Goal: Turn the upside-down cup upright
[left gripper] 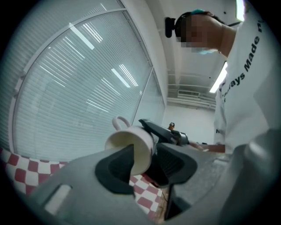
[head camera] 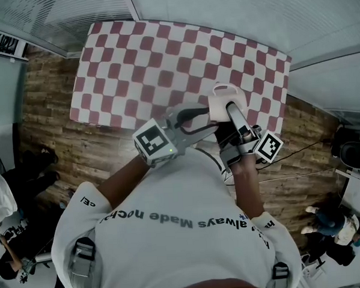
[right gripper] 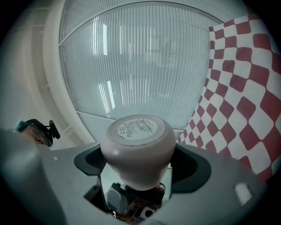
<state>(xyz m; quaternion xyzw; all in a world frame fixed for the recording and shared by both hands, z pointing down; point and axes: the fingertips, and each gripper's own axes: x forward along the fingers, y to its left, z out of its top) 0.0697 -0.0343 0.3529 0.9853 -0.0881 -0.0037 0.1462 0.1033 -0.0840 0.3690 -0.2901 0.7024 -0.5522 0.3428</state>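
The cup (head camera: 221, 98) is white and has a loop handle. It hangs in the air over the near right edge of the checkered table (head camera: 163, 57). My right gripper (head camera: 231, 109) is shut on its body. In the right gripper view the cup (right gripper: 136, 140) sits between both pads with its labelled base facing away from the jaws. My left gripper (head camera: 210, 115) reaches in from the left. In the left gripper view the cup (left gripper: 129, 143) lies on its side, rim to the left and handle up. It sits at the tips of my left gripper (left gripper: 147, 165), whose jaws stand apart. The right pad (left gripper: 175, 163) is clear of the cup.
A red and white checkered cloth covers the table, and wooden floor (head camera: 53, 135) lies around it. Glass walls with blinds (right gripper: 131, 57) stand behind. One person (head camera: 10, 239) sits at the lower left and another (head camera: 331, 223) at the lower right.
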